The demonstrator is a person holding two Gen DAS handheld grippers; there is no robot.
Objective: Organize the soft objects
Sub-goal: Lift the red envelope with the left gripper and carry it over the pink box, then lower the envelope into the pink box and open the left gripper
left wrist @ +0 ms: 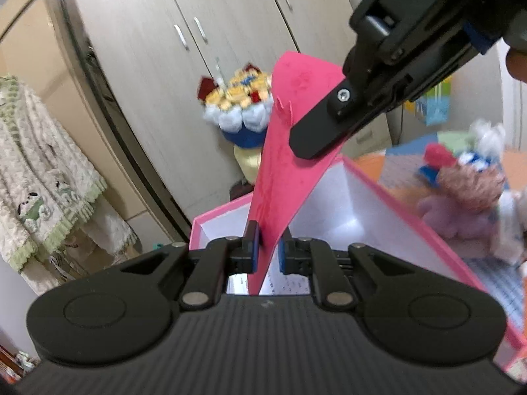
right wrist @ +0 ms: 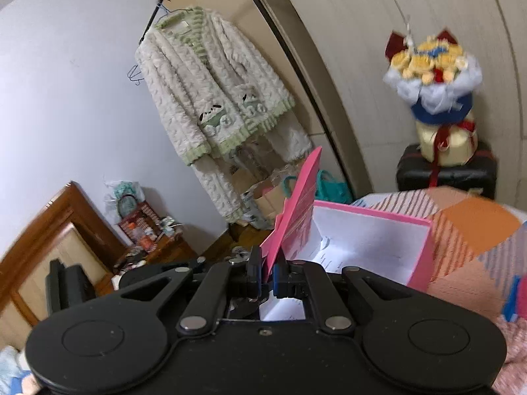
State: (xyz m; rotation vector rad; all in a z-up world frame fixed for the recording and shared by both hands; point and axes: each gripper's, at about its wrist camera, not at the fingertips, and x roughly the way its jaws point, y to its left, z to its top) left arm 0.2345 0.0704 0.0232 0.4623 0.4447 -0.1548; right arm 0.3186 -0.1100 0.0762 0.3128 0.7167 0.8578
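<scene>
A pink box (left wrist: 408, 210) with a white inside stands open on the bed; it also shows in the right wrist view (right wrist: 423, 250). Its pink lid (left wrist: 290, 151) stands tilted up on edge over the box. My left gripper (left wrist: 268, 247) is shut on the lid's lower edge. My right gripper (right wrist: 270, 271) is shut on the same lid (right wrist: 301, 204) higher up, and its finger (left wrist: 316, 135) lies against the lid in the left wrist view. Plush toys (left wrist: 471, 197), purple, brown and blue, lie blurred on the bed right of the box.
A plush flower bouquet (right wrist: 434, 85) stands on a black case (right wrist: 448, 171) by the wardrobe (left wrist: 204, 49). A fluffy cream robe (right wrist: 210, 98) hangs on the wall. A wooden headboard and cluttered nightstand (right wrist: 148, 237) are at left. The patterned bedspread (right wrist: 474, 230) surrounds the box.
</scene>
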